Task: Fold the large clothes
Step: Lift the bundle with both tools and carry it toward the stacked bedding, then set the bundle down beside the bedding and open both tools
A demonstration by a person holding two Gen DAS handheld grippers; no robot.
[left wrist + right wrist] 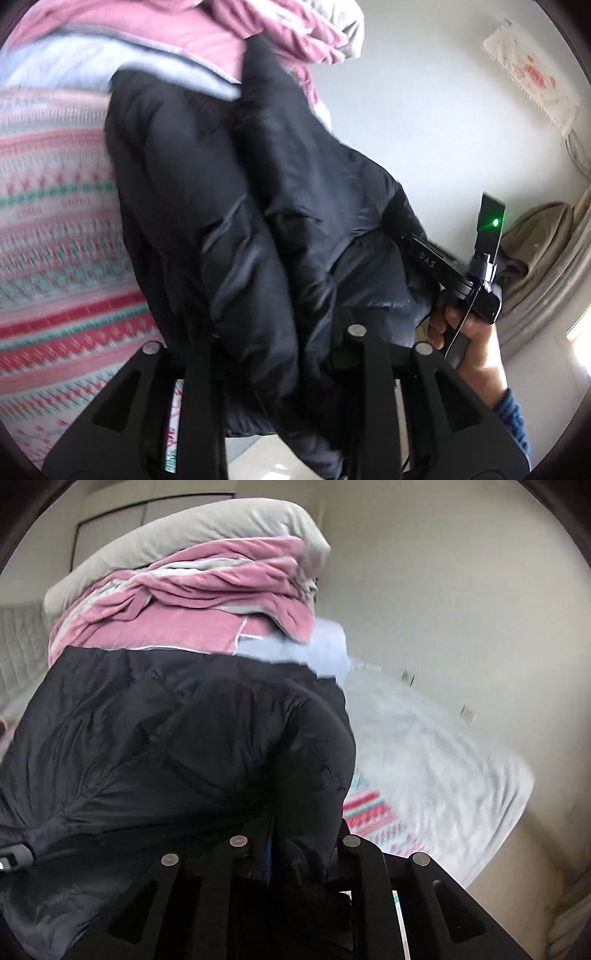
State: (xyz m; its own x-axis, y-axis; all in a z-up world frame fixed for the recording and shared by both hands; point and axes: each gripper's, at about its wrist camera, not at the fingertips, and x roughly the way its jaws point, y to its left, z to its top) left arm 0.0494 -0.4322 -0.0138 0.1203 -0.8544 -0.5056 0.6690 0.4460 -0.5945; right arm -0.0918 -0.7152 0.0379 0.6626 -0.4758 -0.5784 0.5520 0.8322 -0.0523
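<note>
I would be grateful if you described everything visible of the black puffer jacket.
The black puffer jacket is a quilted, slightly shiny padded garment, bunched into thick creased folds. It is lifted above the patterned bedspread, gathered between the left gripper and the right gripper, both clamped on its fabric. Pink bedding lies behind it.

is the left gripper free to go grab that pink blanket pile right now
Probably not. The left gripper looks shut on the black puffer jacket, whose bulk hangs between it and the pink blanket pile.
</note>
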